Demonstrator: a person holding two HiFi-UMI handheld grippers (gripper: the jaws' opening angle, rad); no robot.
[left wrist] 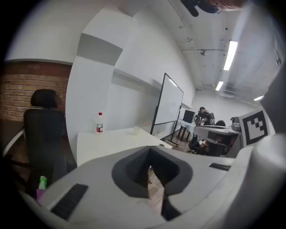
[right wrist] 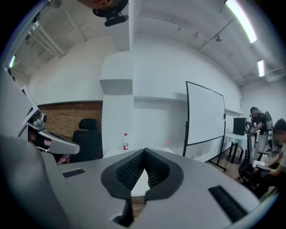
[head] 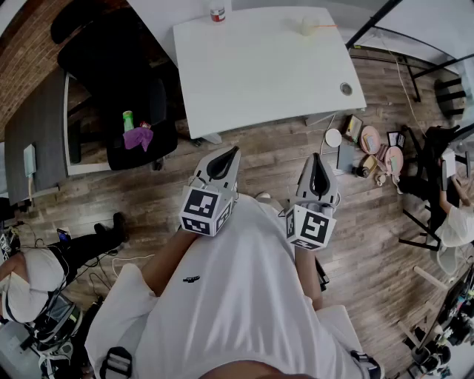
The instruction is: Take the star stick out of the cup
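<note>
Both shut, empty: left gripper point(head: 229, 155) and right gripper point(head: 317, 164) well short of the cup point(head: 307, 27); arrive clenched and you may topple it

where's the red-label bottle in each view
Head view: the bottle is at the top edge, on the white table's far left corner.
Left gripper view: the bottle is left of centre, at the table's far end.
Right gripper view: the bottle is just left of centre.
Shared landmark: the black office chair, left of the bottle in every view.
</note>
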